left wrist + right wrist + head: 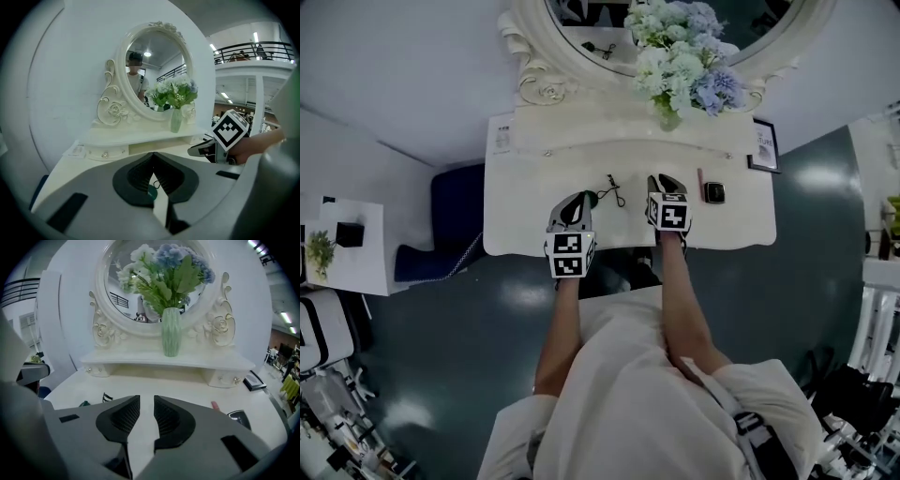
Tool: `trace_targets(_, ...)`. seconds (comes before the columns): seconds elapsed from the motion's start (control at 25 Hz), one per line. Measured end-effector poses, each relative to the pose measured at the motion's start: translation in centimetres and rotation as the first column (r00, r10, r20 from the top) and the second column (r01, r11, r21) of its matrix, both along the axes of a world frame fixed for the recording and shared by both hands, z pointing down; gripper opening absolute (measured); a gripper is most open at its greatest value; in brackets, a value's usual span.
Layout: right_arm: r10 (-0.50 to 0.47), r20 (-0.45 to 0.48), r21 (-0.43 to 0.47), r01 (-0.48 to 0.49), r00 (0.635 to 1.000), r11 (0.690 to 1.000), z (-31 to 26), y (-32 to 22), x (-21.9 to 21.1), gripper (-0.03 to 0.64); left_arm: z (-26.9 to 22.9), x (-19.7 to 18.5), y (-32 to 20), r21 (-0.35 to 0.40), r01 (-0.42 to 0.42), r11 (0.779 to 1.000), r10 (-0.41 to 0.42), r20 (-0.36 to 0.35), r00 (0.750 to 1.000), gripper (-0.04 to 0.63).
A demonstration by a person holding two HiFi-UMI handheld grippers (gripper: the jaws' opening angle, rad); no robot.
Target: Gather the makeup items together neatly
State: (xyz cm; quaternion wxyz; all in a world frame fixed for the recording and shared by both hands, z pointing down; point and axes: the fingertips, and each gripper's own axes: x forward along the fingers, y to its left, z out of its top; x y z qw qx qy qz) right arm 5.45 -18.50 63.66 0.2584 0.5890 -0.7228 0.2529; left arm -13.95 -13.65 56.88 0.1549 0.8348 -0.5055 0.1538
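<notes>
While the makeup items are lying spread along the front of the table (520, 211), the step in hand is looking like choosing one gathering spot and bringing the pieces to it one at a time. The eyelash curler (612, 190) is lying between the two tools, and a pink stick (700, 177) and a dark compact (714, 193) are sitting close together off to the right, so carrying the curler over to that pair is seeming the shortest route. Its thin wire frame is calling for a low, level pinch across the handles. The right hand-held gripper (146, 412) is sitting low over the table with its jaws a little apart and nothing between them, pointing toward the mirror. The left hand-held gripper (152, 158) is holding its jaw tips together, with a small green piece (153, 189) showing through the gap beneath them, apparently resting on the table rather than pinched. Both forearms are reaching straight forward, side by side.
</notes>
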Motion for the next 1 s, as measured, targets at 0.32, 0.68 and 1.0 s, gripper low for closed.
trace_targets(0.32,-0.009,-0.002,-0.029,0.009,1.000,1.000,1.1,1.3,9.2,0.123,1.5,9.0,-0.3,-0.069,0.081,0.994,-0.083,-0.034,0.996,0.015)
trace_targets(0.68,-0.018,0.059,-0.074,0.022,0.998,0.997,3.4,2.7,15.1,0.120,3.2,17.9,-0.6,-0.111,0.061,0.992,-0.064,-0.023,0.998,0.015)
trace_targets(1.0,-0.044,-0.012,-0.081,0.042,0.999,0.996,4.4,2.7,17.9,0.120,4.7,20.5,0.1,-0.142,0.064,0.988,-0.068,-0.023,0.997,0.015)
